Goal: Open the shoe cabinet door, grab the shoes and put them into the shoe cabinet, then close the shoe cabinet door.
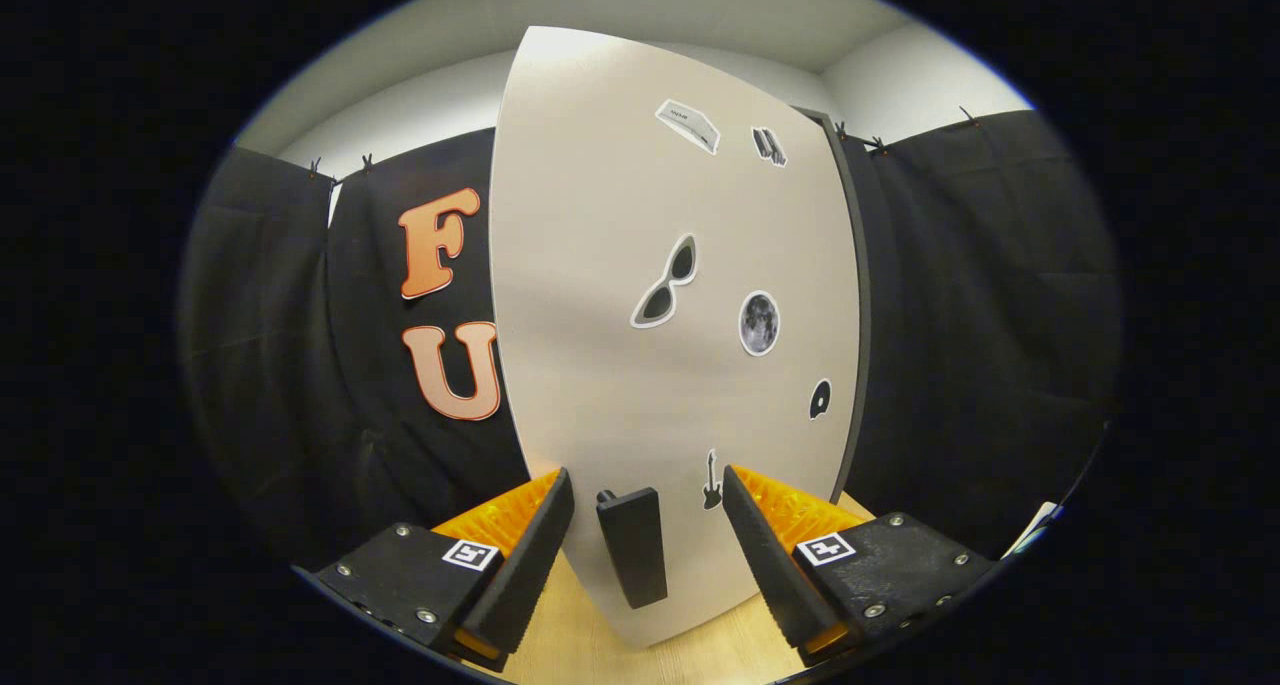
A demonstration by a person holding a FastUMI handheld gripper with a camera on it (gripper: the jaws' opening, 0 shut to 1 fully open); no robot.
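1. The gripper (pixel 648 510) is spread wide, grasping nothing; its two fingers straddle one dark rectangular bar handle (pixel 633 545) without touching it.
2. That handle sits low on one pale grey, flat shoe cabinet door (pixel 600 295), standing on a light wooden floor (pixel 580 630).
3. To open well, centre the handle, clench on both sides, then pull along the hinge arc.
4. Six small stickers (pixel 664 282) dot the door.

The shoe cabinet door (pixel 640 365) hides the cabinet's inside; its small stickers (pixel 759 323) are too small to read.
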